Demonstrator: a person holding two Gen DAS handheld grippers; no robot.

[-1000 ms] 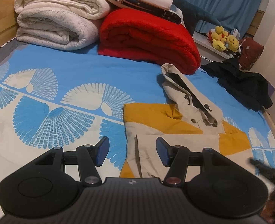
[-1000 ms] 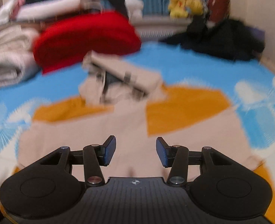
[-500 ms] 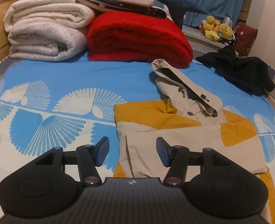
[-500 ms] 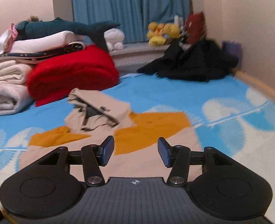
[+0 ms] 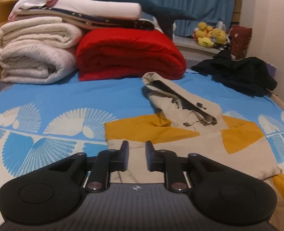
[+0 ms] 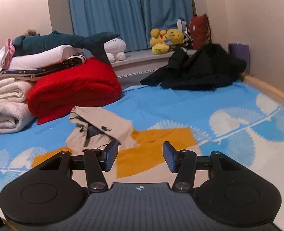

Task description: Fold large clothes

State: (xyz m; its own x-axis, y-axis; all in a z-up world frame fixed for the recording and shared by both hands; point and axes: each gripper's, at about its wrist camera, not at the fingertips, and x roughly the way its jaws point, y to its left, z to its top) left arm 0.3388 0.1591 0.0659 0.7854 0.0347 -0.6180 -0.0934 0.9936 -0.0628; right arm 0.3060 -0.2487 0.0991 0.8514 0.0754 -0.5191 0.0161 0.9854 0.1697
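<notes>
Left hand-held gripper (image 5: 136, 158): jaws narrowed to a slim gap, holding nothing; right hand-held gripper (image 6: 140, 158): jaws wide apart, empty. Beige-and-mustard hooded jacket (image 5: 180, 144): flat on the blue bed (image 5: 84, 96) just ahead, hood (image 5: 180, 100) crumpled. Risk: a one-layer pinch could skew the fold toward the red blanket (image 5: 130, 55) and black garment (image 6: 195, 71) beyond.

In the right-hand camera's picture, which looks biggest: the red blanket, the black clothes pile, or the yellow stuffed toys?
1. Red blanket
2. Black clothes pile, looking nearly as big; it lies farther off, so this order is unsure.
3. Yellow stuffed toys, clearly smallest, though farthest away.
</notes>
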